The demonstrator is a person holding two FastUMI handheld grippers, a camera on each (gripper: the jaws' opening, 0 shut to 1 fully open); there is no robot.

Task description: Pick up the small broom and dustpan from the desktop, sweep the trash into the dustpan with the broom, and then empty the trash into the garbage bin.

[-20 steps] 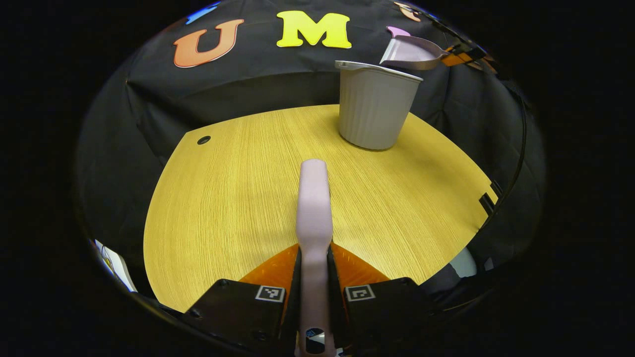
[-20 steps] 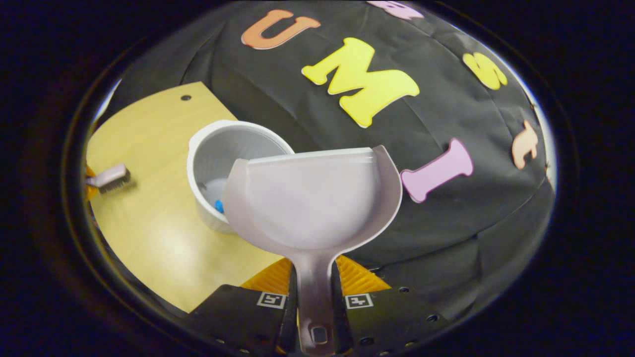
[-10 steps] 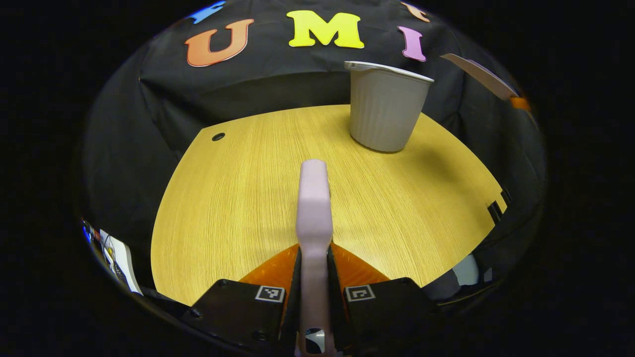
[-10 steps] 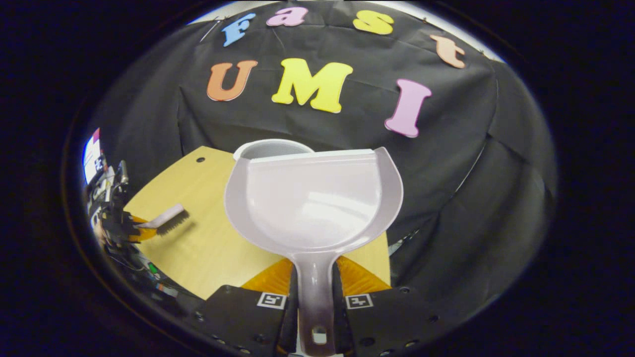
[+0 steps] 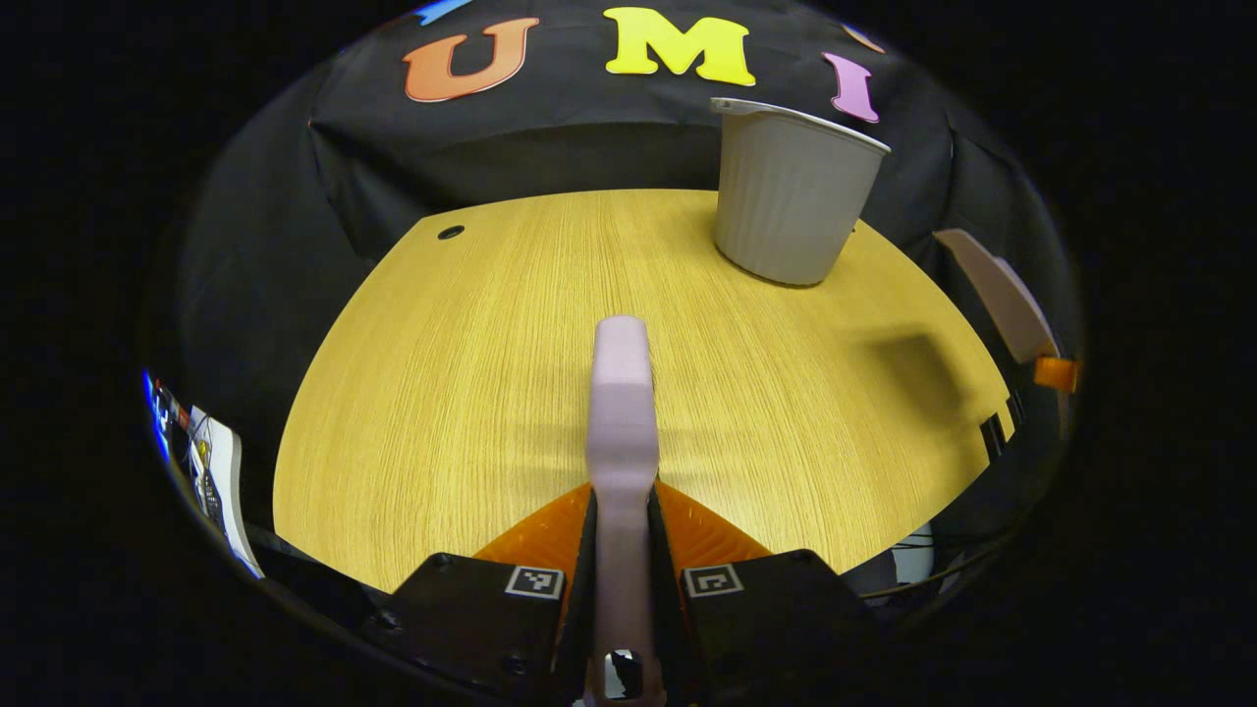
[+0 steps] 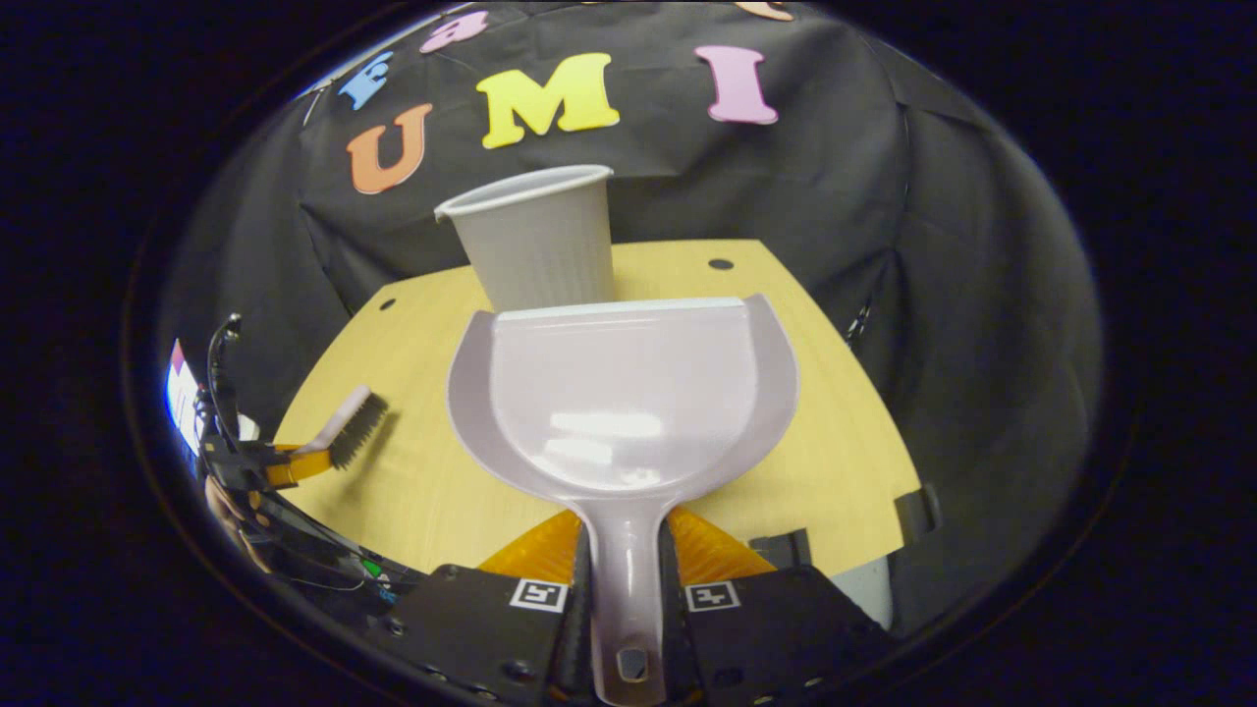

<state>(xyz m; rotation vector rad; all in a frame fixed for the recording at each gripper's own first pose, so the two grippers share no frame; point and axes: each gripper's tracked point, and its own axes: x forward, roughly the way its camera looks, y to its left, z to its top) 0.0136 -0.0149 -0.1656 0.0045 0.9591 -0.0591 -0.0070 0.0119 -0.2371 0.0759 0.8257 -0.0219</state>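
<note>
Past the dustpan's [image 6: 624, 393] far lip sits the garbage bin [image 6: 535, 236], pan looks empty; right gripper [image 6: 625, 599] clamps its handle, left gripper [image 5: 621, 589] pinches the broom [image 5: 621, 422] above the desktop [image 5: 471, 373]

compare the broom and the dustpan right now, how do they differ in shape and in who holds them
The broom is a narrow bar with dark bristles underneath; the dustpan is a wide, shallow scoop, and it looks empty. The left hand-held gripper clamps the broom's handle, while the right hand-held gripper clamps the dustpan's. Both are the same pale lilac plastic, held over the table on the near side of the bin.
</note>
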